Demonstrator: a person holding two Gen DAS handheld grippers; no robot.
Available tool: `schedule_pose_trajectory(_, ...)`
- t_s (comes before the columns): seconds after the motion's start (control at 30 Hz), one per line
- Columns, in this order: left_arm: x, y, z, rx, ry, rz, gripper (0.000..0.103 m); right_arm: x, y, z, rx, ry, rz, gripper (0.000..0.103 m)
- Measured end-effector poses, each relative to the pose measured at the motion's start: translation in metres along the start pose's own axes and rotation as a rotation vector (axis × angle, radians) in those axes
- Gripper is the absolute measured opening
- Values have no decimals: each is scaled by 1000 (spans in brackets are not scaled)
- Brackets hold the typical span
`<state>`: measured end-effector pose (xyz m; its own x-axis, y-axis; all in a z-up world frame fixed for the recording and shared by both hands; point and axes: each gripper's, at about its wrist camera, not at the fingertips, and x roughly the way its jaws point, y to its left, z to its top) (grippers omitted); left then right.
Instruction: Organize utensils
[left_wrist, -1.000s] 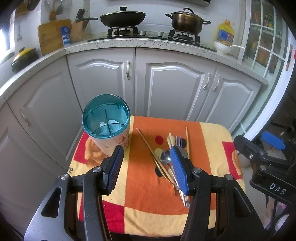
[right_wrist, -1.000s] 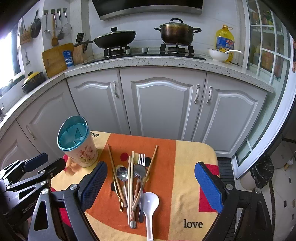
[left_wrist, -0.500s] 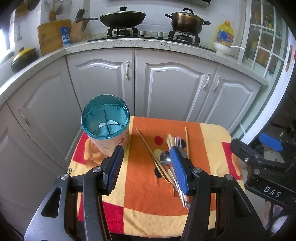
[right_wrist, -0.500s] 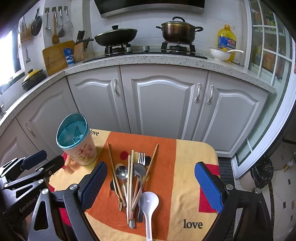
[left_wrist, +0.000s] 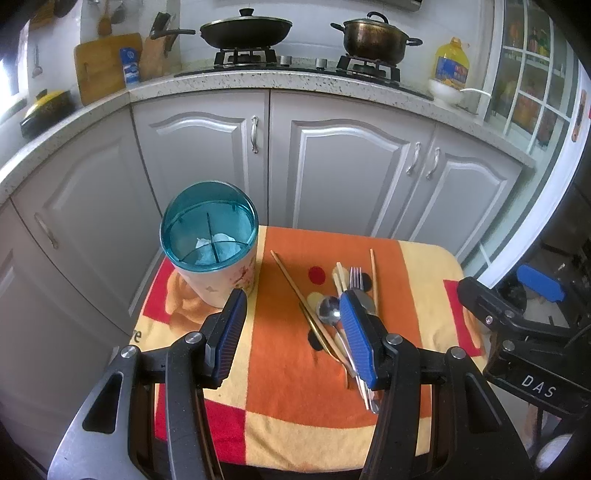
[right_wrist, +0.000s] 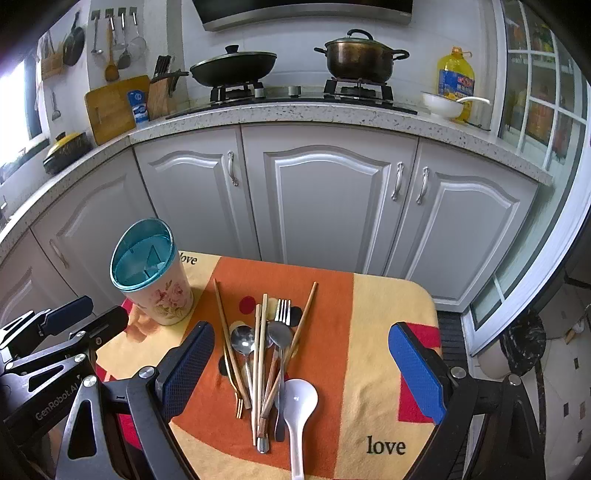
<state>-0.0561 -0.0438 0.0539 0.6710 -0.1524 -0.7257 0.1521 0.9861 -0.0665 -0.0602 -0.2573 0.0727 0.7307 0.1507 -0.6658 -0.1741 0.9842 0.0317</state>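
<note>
A floral utensil holder (left_wrist: 221, 282) with a teal divided rim stands at the left of the orange and yellow towel (left_wrist: 288, 354). In the right wrist view the holder (right_wrist: 164, 302) is to the left of a loose pile on the towel: wooden chopsticks (right_wrist: 222, 321), a steel spoon (right_wrist: 242, 338), a fork (right_wrist: 283, 312) and a white soup spoon (right_wrist: 298, 402). My left gripper (left_wrist: 291, 306) hangs open above the towel between holder and pile, holding nothing. My right gripper (right_wrist: 300, 332) is open wide over the pile, also holding nothing.
The towel (right_wrist: 388, 332) covers a small table in front of grey kitchen cabinets (right_wrist: 325, 206). A wok and a pot sit on the stove (right_wrist: 295, 90) behind. The other gripper's black frame (left_wrist: 517, 332) shows at the right edge of the left wrist view.
Both views have drifted only slightly. The right gripper's frame has shifted a little to the left in the left wrist view. Neither gripper has taken hold of anything.
</note>
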Motion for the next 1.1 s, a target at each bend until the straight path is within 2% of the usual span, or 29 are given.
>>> schedule_pose_trajectory(1.1, 16, 8, -5, -14, 25, -13, 52, 18, 3, -5, -34, 42, -2, 95)
